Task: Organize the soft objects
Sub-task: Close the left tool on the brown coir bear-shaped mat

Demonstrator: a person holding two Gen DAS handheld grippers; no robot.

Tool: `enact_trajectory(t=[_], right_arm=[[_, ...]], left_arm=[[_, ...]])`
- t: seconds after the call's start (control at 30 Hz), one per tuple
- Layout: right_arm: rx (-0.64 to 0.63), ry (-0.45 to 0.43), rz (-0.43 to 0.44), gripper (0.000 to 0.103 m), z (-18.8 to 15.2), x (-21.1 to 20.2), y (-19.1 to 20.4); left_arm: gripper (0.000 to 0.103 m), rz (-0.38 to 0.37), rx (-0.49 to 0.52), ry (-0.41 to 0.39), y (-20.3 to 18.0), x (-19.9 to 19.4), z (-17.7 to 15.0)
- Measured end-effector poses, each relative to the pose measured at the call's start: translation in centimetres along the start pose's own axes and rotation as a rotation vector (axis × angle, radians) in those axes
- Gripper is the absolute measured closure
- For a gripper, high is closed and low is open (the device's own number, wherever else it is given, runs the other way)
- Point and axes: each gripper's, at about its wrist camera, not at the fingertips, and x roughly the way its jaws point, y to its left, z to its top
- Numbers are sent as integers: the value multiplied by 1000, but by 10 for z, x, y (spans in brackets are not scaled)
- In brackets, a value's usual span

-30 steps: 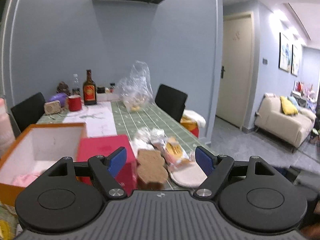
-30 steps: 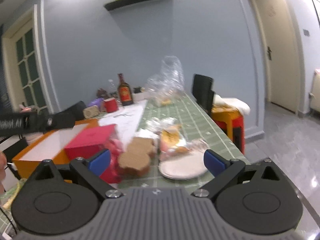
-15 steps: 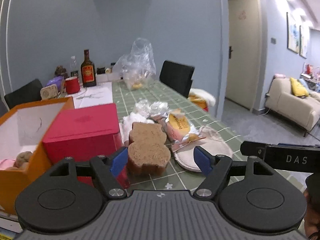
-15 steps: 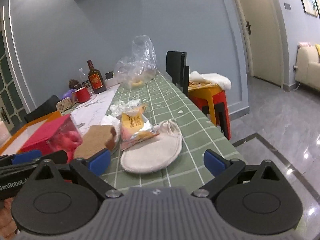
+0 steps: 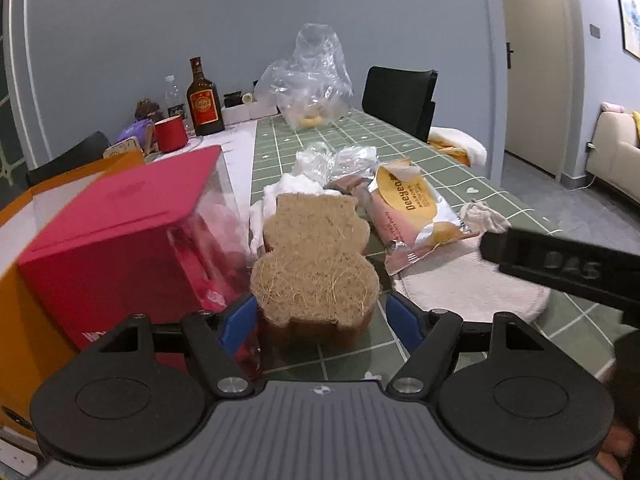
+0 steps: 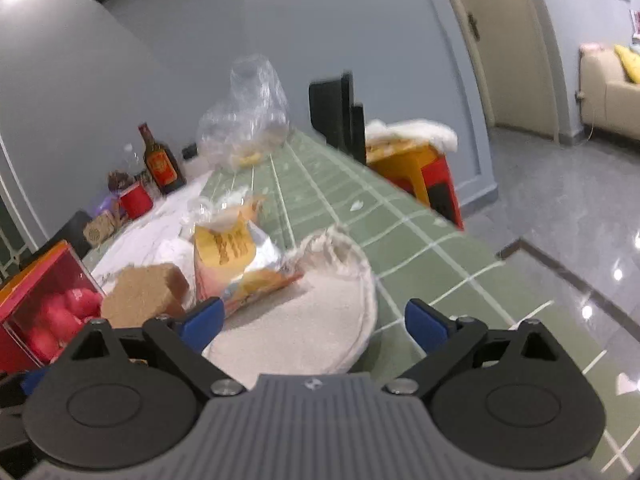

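A brown bear-shaped fibre sponge (image 5: 316,264) lies on the green checked tablecloth (image 5: 440,168), its near end between the blue pads of my left gripper (image 5: 320,320), which stands open around it without pressing. My right gripper (image 6: 312,326) is open just above the near edge of a white cloth pad (image 6: 304,320). A yellow snack packet (image 5: 412,208) rests partly on that pad (image 5: 472,292). In the right wrist view the sponge (image 6: 144,294) sits to the left of the packet (image 6: 232,256).
A red box with a clear side (image 5: 132,240) stands left of the sponge, against an orange open box (image 5: 24,312). Crumpled white wrappers (image 5: 320,164), a clear plastic bag (image 5: 308,80), a bottle (image 5: 205,100) and a red cup (image 5: 171,134) lie farther back. The table's right edge (image 6: 452,236) drops to the floor.
Both grippers have come down and forward toward the table. The sponge now sits between the left pads, and the white pad fills the space ahead of the right gripper.
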Motion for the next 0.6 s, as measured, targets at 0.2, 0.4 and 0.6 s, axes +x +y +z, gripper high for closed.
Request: enact_trajectory(t=[0.2, 0.4, 0.6], right_arm=[[6, 47, 25, 6, -1, 6, -2], [17, 66, 38, 6, -4, 7, -4], [13, 68, 54, 6, -4, 7, -4]], left_arm=[[17, 96, -55, 0, -13, 8, -3], [16, 149, -82, 83, -20, 32, -3], [63, 111, -209, 80, 0, 32, -5]])
